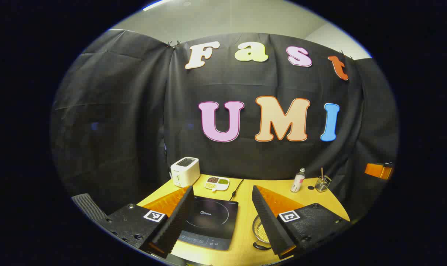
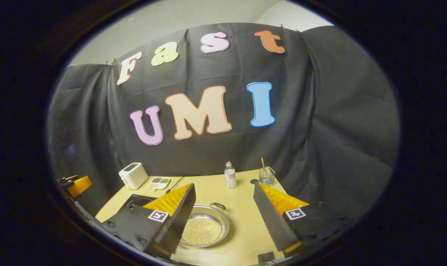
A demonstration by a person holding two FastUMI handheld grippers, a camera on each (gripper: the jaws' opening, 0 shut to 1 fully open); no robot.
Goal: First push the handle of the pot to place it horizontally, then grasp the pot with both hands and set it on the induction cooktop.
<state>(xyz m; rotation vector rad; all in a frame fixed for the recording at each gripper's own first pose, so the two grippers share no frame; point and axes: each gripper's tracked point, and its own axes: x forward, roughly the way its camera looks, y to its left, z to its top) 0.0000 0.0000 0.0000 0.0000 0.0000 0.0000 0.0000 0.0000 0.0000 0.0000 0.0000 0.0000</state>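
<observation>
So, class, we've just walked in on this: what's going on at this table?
A person holds two grippers above a yellow table. Both are open and hold nothing. The left gripper hangs over the induction cooktop; the right gripper hangs over the pot, which sits on the table beside the cooktop, not yet on it. A toaster, a bottle and a glass stand at the back.
</observation>
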